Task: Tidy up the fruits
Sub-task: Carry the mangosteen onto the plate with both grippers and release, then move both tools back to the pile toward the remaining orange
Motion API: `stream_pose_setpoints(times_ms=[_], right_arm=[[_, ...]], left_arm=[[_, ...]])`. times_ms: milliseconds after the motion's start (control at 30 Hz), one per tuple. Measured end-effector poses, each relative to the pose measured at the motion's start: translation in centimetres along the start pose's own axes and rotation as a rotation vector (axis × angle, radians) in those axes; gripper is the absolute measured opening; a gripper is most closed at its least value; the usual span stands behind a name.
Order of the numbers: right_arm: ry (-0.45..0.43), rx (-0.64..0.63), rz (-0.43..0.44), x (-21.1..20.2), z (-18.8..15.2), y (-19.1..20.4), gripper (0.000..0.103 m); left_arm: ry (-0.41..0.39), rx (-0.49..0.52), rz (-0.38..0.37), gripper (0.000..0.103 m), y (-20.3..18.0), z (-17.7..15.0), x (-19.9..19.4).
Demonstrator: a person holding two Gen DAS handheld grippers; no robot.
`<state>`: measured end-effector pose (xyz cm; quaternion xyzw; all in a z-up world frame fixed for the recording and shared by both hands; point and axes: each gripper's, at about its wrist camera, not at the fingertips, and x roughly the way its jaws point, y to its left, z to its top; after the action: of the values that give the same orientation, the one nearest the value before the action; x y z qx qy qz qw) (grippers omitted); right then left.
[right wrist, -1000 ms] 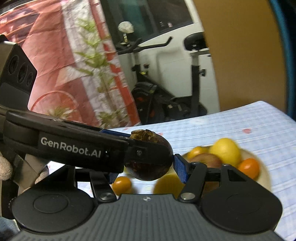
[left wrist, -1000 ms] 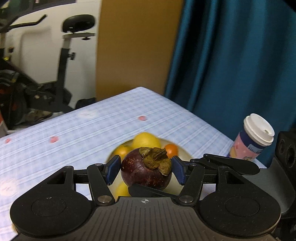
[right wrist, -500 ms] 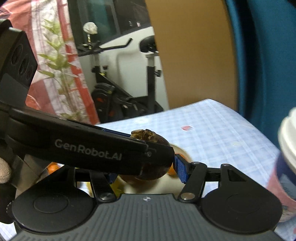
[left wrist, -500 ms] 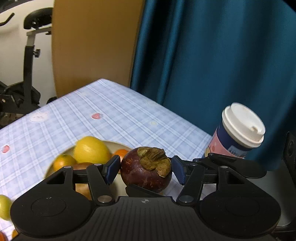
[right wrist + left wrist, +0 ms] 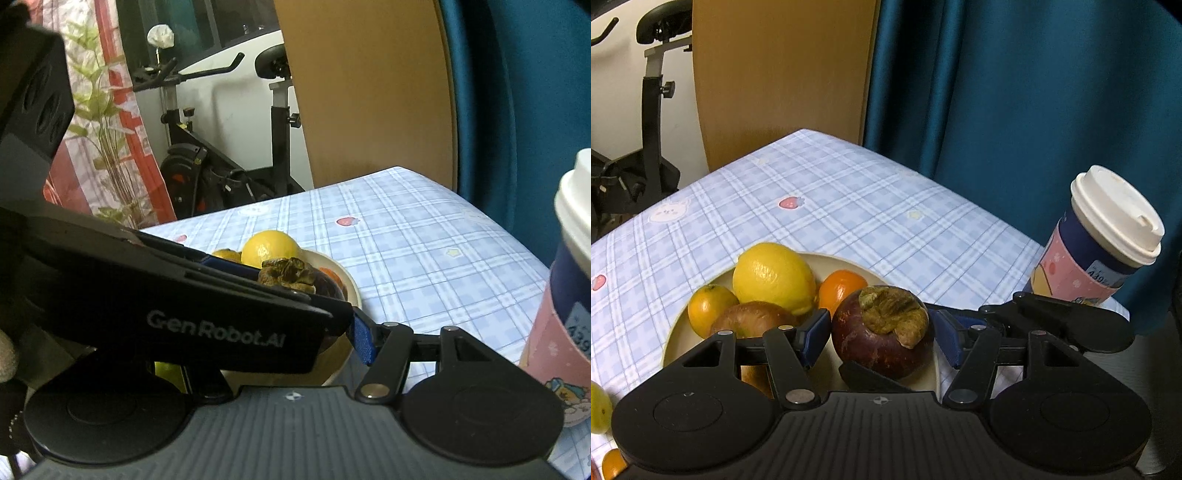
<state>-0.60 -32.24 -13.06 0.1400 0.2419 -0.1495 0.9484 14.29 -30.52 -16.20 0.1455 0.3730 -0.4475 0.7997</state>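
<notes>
Mangosteen (image 5: pixel 882 332) between claw (image 5: pixel 881 334) pads, above plate (image 5: pixel 846 260)

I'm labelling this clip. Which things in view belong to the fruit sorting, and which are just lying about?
Job: mangosteen between both grippers; plate holding lemon, oranges and a brown fruit.
Lying about: lidded paper cup, exercise bike, blue curtain.

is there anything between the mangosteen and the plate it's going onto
Nothing visible blocks it. The mangosteen is over the near right part of the plate, where the surface looks bare. The lemon, the oranges and a brown fruit sit to the left and behind. The paper cup stands off to the right.
</notes>
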Motion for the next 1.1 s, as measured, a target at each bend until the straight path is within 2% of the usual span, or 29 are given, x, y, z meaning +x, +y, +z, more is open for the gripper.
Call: stream_pose_setpoints(times_ms=[300,700,1100], right_arm=[[-0.009,-0.054,-0.032,1.1,-0.4,0.7,0.063],[-0.032,-0.054,-0.024,0.6,-0.2,0.9,0.064],[-0.085,-0.103,-0.002,-0.7,0.9,2.6,0.064]], left_arm=[[-0.003,-0.017,0.014,0.064,0.4,-0.4,-0.2],[-0.028,-0.043,-0.019,0.064,1.0,-0.7,-2.5],[-0.124,-0.099,0.018,0.065,4.0,-1.2,-7.4]])
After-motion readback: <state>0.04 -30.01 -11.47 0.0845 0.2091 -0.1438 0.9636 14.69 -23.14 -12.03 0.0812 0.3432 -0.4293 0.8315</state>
